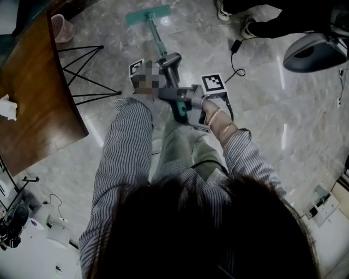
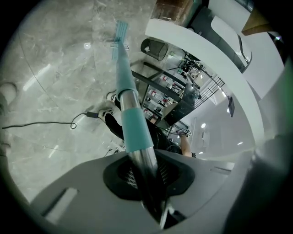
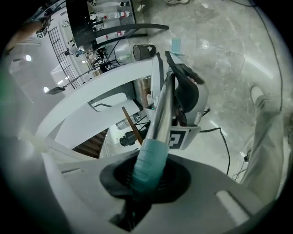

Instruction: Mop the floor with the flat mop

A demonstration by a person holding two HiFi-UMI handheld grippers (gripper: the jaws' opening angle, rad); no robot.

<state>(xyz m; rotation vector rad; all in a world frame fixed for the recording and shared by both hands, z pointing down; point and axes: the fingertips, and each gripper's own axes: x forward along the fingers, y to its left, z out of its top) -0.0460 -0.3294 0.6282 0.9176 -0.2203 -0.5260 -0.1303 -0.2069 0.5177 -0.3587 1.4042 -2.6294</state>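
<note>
The flat mop has a teal head (image 1: 148,16) lying on the grey marble floor ahead of me, and its steel pole (image 1: 161,48) slants back towards my body. My left gripper (image 1: 170,64) is shut on the steel pole partway up, just behind a teal sleeve (image 2: 135,128). In the left gripper view the jaws (image 2: 146,180) clamp the pole, with the mop head (image 2: 121,33) far off. My right gripper (image 1: 184,103) is shut on the teal ribbed handle end (image 3: 149,164). The right gripper view shows the left gripper (image 3: 187,96) further along the pole.
A brown wooden table (image 1: 38,98) with black wire legs (image 1: 87,71) stands at the left, a pink basket (image 1: 62,27) beyond it. A black cable with plug (image 1: 235,46) lies on the floor. A person's shoes (image 1: 251,27) and a grey domed object (image 1: 313,52) are top right.
</note>
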